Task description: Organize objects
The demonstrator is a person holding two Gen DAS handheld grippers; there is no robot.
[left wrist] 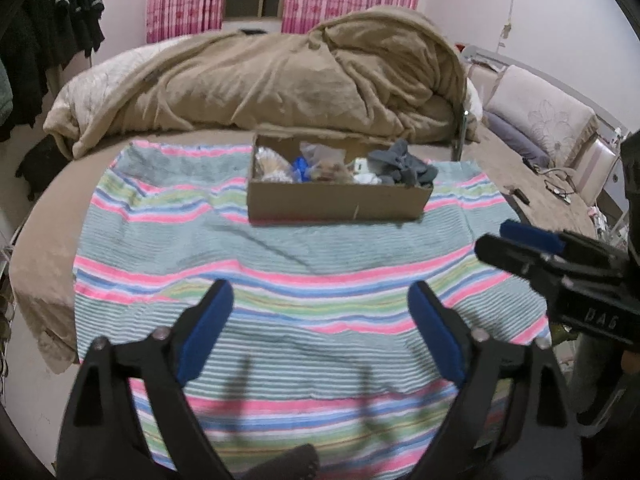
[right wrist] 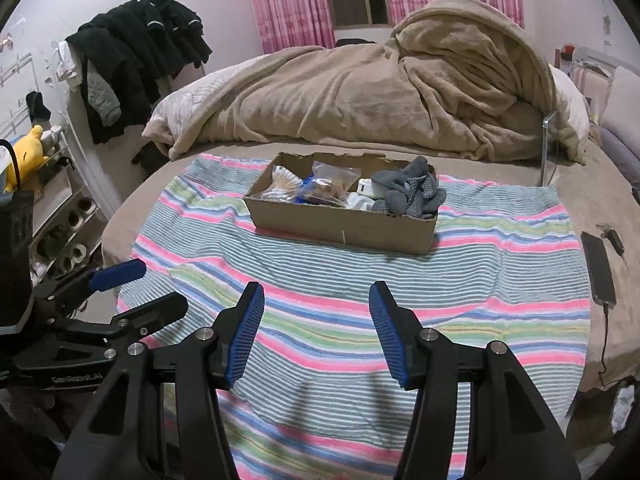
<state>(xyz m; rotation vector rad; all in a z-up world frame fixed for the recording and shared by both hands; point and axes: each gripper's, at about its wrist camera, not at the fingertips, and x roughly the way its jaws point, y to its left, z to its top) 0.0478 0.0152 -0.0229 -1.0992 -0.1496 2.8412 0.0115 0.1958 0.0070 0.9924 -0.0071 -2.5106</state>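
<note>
Hovering both tools over the striped towel [right wrist: 360, 280] on the bed: my left tool [left wrist: 320, 300] gapes wide with nothing between its pads, my right tool [right wrist: 316, 300] likewise spread and bare. Ahead, well apart, the box [right wrist: 340, 224] sits on the towel, grey socks [right wrist: 412, 192] and bags heaped inside.

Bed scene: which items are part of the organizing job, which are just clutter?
Job: cardboard box; grey socks, bagged items inside it; striped towel; left gripper, right gripper, both open, empty.

Clutter: tan blanket; phone; dark clothes; yellow plush.
</note>
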